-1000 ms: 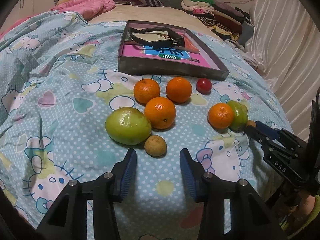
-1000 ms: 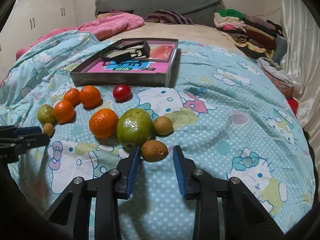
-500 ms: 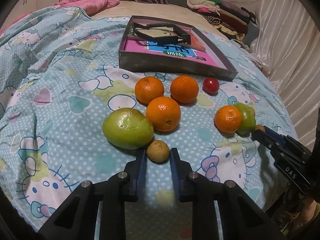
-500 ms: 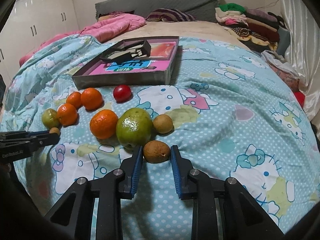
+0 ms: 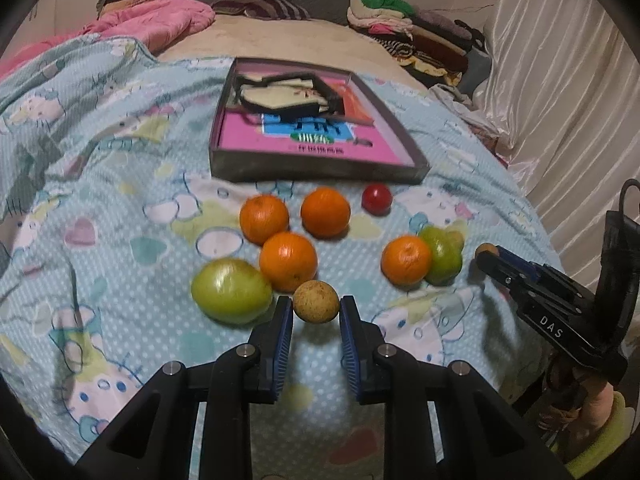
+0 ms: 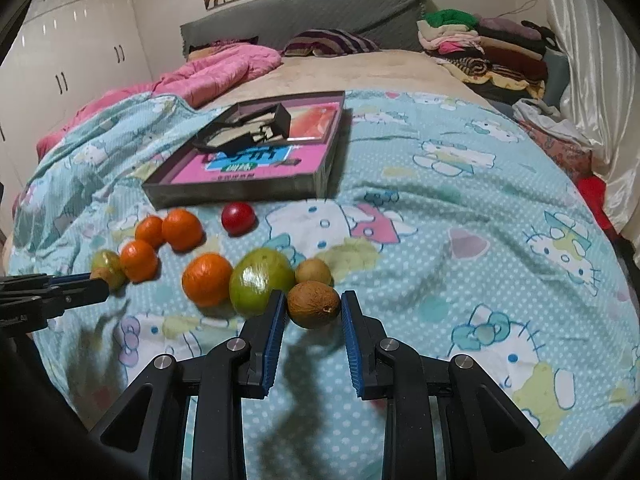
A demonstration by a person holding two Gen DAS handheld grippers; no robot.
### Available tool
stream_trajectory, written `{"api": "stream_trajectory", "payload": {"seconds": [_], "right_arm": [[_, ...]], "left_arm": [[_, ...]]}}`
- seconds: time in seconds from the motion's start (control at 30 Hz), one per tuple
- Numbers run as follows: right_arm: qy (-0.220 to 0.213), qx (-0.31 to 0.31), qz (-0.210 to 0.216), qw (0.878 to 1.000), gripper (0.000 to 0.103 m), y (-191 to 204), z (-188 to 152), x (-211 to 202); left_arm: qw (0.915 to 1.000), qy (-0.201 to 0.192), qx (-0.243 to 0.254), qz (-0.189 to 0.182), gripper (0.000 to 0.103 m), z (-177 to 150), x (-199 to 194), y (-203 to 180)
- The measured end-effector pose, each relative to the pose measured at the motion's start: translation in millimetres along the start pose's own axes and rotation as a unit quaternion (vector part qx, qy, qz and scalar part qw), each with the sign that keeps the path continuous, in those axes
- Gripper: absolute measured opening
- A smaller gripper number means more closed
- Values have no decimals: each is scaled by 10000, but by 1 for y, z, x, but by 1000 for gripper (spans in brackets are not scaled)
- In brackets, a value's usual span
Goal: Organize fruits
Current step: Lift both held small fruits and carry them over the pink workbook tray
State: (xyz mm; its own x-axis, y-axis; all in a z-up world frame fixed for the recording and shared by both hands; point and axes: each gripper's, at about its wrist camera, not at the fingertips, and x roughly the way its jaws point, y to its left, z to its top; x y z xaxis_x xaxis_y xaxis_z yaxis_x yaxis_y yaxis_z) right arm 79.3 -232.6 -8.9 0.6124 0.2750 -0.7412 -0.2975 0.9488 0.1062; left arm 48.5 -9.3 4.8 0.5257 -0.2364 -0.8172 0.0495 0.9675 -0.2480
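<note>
In the left wrist view, my left gripper (image 5: 315, 310) is shut on a small round yellow-brown fruit (image 5: 315, 301), held just above the blanket. Beside it lie a large green fruit (image 5: 230, 291) and three oranges (image 5: 288, 262). Further right are a fourth orange (image 5: 406, 259), a smaller green fruit (image 5: 442, 254) and a red tomato (image 5: 377, 199). My right gripper (image 6: 313, 310) is shut on a brown oval fruit (image 6: 313, 303). Another small round fruit (image 6: 313, 272) rests behind it, against the smaller green fruit (image 6: 260, 282).
A shallow grey box (image 5: 320, 168) with a pink book and a black tray inside sits behind the fruit on the cartoon-print blanket (image 6: 460, 240). Folded clothes (image 6: 488, 48) are piled at the back right, and a pink quilt (image 6: 208, 76) at the back left.
My left jaws closed around the small round fruit and lifted it off the blanket. My right jaws tightened on the brown oval fruit and stayed about where they were.
</note>
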Motion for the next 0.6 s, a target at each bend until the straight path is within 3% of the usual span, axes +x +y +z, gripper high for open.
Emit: {"api": "stream_trajectory", "payload": {"seconds": [0.6], "right_arm": [[-255,-217,329,9989,29,19,74,31]], "left_arm": [[9988,-153,-99,449,24,60,24,27]]}}
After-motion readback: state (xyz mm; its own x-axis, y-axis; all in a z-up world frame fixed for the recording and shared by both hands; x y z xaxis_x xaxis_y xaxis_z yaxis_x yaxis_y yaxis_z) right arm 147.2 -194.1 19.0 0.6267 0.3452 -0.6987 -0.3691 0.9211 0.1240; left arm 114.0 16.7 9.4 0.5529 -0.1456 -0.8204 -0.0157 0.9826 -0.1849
